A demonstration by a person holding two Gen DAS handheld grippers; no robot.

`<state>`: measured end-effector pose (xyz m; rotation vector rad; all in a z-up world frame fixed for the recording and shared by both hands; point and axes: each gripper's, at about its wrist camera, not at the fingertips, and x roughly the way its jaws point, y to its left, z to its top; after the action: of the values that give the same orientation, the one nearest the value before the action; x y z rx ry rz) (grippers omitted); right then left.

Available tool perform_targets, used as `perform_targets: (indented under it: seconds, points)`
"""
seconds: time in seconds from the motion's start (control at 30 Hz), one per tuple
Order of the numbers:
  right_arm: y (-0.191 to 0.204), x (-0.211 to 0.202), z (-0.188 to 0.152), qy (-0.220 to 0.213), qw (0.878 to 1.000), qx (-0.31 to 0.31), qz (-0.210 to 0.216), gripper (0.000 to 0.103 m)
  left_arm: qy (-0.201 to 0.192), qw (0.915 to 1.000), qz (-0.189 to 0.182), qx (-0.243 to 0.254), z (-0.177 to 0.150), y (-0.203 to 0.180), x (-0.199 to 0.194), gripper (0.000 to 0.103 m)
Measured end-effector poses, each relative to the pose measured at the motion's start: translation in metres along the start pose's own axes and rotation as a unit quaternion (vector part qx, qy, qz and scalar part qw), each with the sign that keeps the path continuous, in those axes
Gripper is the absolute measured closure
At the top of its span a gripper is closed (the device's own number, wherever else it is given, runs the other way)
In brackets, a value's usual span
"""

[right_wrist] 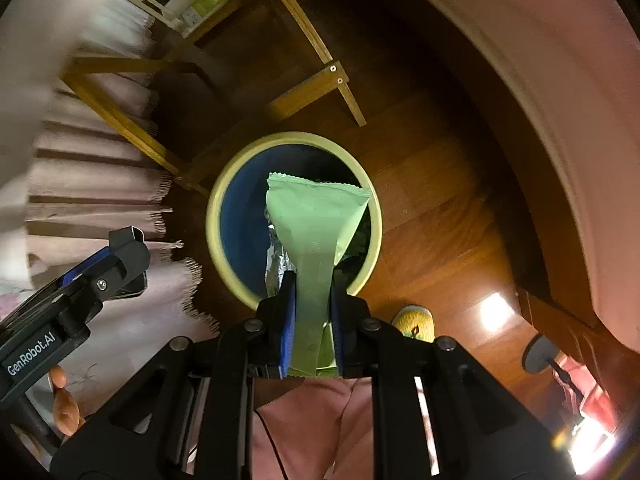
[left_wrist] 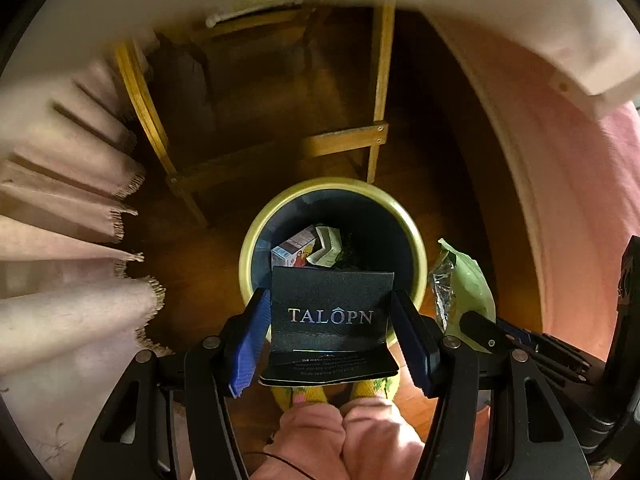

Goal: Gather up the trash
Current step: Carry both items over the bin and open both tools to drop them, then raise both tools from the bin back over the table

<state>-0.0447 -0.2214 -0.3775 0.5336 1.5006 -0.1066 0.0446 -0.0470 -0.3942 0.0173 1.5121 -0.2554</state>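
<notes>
A round bin with a pale yellow rim and a dark blue inside stands on the wooden floor, right under both grippers. A small carton and crumpled green-white paper lie in it. My left gripper is shut on a black box marked TALOPN, its blue pads on the box's two sides, above the bin's near edge. My right gripper is shut on a light green foil-lined wrapper that hangs over the bin's rim. The same wrapper shows to the right in the left wrist view.
Wooden furniture legs stand just beyond the bin, with a fringed pale cloth hanging at the left. A pink curved edge runs along the right. A person's pink trouser legs and a yellow slipper are close to the bin.
</notes>
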Motion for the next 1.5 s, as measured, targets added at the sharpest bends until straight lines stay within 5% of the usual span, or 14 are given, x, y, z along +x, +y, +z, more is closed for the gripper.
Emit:
perform_targets:
  seconds: [0.1,0.23,0.57,0.63,0.7,0.8,1.13,1.5]
  points:
    - [-0.006,0.025,0.008,0.004,1.000,-0.001,-0.001,0.090,0.012,0.9999,-0.004,-0.004,0.005,0.004,0.026,0.040]
    - [-0.006,0.054,0.016,0.007,1.000,-0.004,-0.003,0.090,0.018,0.9998,0.001,-0.006,0.006,0.012,0.048,0.014]
    - [0.011,0.073,0.026,0.018,1.000,-0.013,0.014,0.088,0.012,0.9985,0.032,-0.043,-0.004,0.047,0.027,0.014]
    - [0.018,0.070,0.026,0.020,0.999,-0.017,0.024,0.084,0.010,0.9979,0.037,-0.051,-0.006,0.052,0.018,0.014]
    - [0.023,0.067,0.028,0.024,0.999,-0.020,0.028,0.066,0.007,0.9975,0.041,-0.058,-0.008,0.056,0.006,0.014]
    - [0.033,0.055,0.028,0.020,0.999,-0.027,0.038,0.055,0.001,0.9968,0.042,-0.068,-0.011,0.061,-0.015,0.014]
    - [0.065,-0.040,0.026,0.002,0.997,-0.057,0.051,0.055,-0.032,0.9945,0.051,-0.085,-0.020,0.050,-0.131,0.014]
    - [0.100,-0.202,0.005,-0.023,0.991,-0.123,0.048,0.055,-0.115,0.9897,0.063,-0.058,-0.026,0.006,-0.302,0.014]
